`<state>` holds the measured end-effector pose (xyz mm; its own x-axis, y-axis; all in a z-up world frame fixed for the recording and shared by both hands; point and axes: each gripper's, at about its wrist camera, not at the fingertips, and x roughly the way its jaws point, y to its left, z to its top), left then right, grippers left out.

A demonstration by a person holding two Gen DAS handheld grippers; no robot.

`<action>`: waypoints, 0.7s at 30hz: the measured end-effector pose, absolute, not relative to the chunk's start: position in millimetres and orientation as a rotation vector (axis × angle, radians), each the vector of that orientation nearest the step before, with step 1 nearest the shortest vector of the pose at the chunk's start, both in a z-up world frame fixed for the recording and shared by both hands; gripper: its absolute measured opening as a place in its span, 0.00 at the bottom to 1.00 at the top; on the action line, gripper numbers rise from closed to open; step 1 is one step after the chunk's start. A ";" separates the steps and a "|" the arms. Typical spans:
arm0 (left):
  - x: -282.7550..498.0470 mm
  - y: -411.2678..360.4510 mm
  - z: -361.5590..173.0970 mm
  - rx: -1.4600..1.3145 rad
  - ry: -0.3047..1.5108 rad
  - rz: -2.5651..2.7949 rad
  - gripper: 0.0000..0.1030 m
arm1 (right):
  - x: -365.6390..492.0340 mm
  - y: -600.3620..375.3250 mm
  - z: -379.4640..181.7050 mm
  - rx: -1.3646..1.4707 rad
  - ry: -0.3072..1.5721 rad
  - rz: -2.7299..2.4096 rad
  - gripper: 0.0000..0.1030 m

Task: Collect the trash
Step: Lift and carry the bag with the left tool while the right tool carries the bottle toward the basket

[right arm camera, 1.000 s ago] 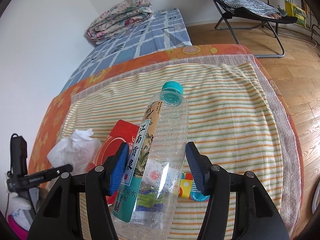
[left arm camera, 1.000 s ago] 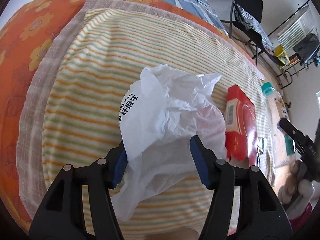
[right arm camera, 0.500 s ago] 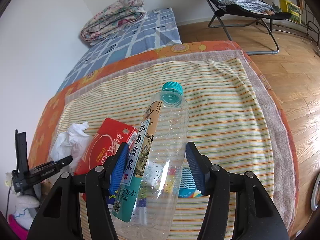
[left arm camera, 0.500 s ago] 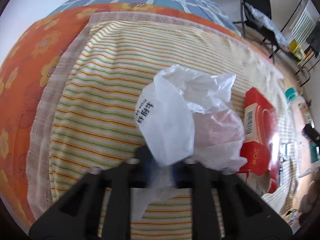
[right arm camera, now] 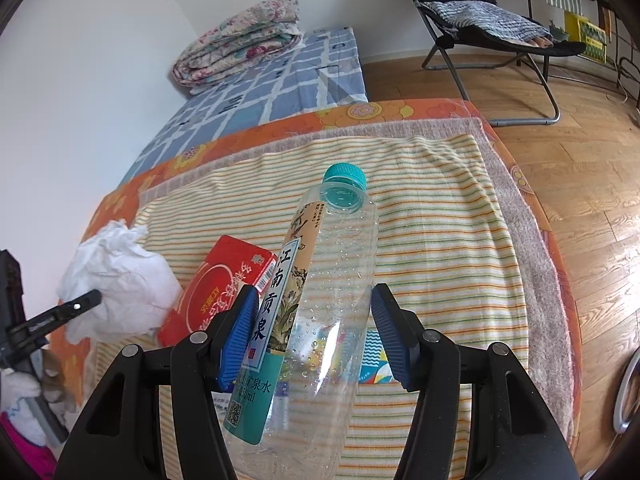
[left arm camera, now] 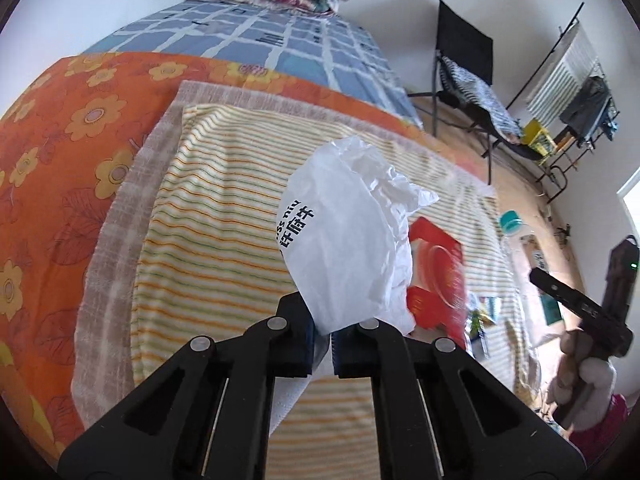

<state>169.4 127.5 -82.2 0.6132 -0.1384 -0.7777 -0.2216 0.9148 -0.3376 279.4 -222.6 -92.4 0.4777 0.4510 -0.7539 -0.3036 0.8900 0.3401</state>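
Bag [left arm camera: 340, 236]: white crumpled plastic with black print, pinched at its lower edge in the left gripper [left arm camera: 322, 348], whose jaws have just closed on it. Bulk of the bag stands up above the fingers, over the striped cloth [left arm camera: 216, 216]. Left view only: red box [left arm camera: 436, 276] lying just right of the bag, blurred; the teal cap of the bottle [left arm camera: 512, 222] further right; the right tool's body and a gloved hand [left arm camera: 584, 380] at the right edge; a drying rack [left arm camera: 576, 76] in the far corner.

Right view: bottle [right arm camera: 320, 304], clear plastic, teal cap, paper label, clamped across its body between the blue pads [right arm camera: 240, 332] of the right gripper [right arm camera: 312, 332], cap pointing away from the camera. This view alone shows a flat patterned wrapper [right arm camera: 372, 364] on the cloth behind the bottle. Bag is at the left, with the left gripper's finger against it; box lies between bag and bottle.

Surface: striped cloth over a beige towel border, on an orange floral sheet [left arm camera: 60, 168]. Beyond that a blue checked mattress [right arm camera: 256, 92] with a folded quilt [right arm camera: 240, 40] by the white wall. Wooden floor [right arm camera: 592, 176] on the right, with a folding chair [right arm camera: 488, 20].
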 end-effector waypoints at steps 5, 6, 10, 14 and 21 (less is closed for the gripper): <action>136.2 127.6 -56.8 -0.439 0.879 0.001 0.04 | 263.1 -226.2 -77.9 0.142 0.933 0.495 0.56; 129.8 127.2 -52.3 -0.447 0.872 -0.010 0.04 | 257.2 -226.8 -73.0 0.130 0.920 0.504 0.56; 102.6 123.4 -36.4 -0.454 0.847 -0.046 0.04 | 237.5 -227.3 -59.3 0.096 0.886 0.537 0.56; 74.2 114.2 -24.9 -0.431 0.830 -0.060 0.04 | 209.7 -224.3 -47.8 0.041 0.855 0.574 0.56; 23.2 92.4 -16.5 -0.384 0.823 -0.096 0.04 | 142.7 -219.1 -39.8 -0.037 0.827 0.682 0.56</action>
<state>23.2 92.4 -16.5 0.6801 -0.2306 -0.6959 -0.0638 0.9270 -0.3695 142.7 -219.1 -39.8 0.4782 0.5448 -0.6889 -0.5729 0.7880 0.2255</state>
